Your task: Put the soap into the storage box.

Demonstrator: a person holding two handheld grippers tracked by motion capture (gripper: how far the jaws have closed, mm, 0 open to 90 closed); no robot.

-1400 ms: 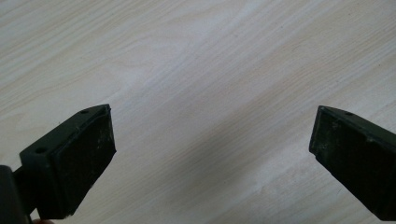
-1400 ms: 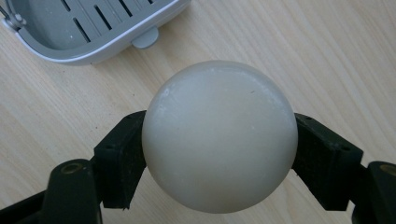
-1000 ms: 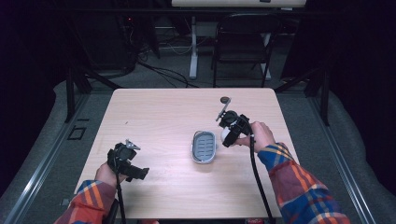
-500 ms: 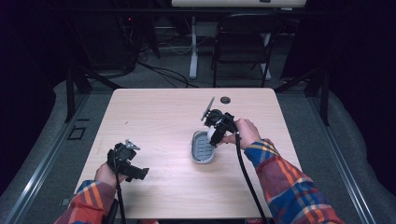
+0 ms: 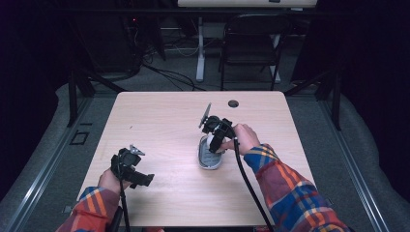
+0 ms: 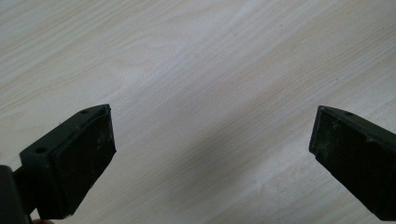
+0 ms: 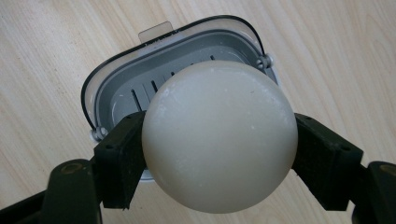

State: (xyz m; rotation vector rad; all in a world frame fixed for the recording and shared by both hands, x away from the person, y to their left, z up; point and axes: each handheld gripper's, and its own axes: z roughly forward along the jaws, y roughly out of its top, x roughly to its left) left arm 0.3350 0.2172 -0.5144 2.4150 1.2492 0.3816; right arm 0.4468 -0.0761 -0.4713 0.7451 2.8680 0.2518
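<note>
Left claw (image 5: 129, 166) sits low at the near left of the table (image 5: 159, 121), held in the left hand (image 5: 110, 181). Jaws wide apart, nothing between them; left gripper view shows bare wood grain under the pads (image 6: 79, 163).

Right claw (image 5: 216, 137), mid-table right of centre, held by the right hand (image 5: 244, 139); plaid sleeve (image 5: 295, 193) and black cable (image 5: 249, 183) trail back to the near edge. Jaws clamped on a cream ball (image 7: 219, 135), one pad on each side. Ball hangs directly above a grey slotted dish (image 7: 140, 91) with a clear rim; whether it touches the dish, cannot tell. Ball blocks most of the dish floor.

Far edge: round hole (image 5: 233, 103) in the table. Beyond it, a folding chair (image 5: 251, 43) and floor cables (image 5: 169, 75).
</note>
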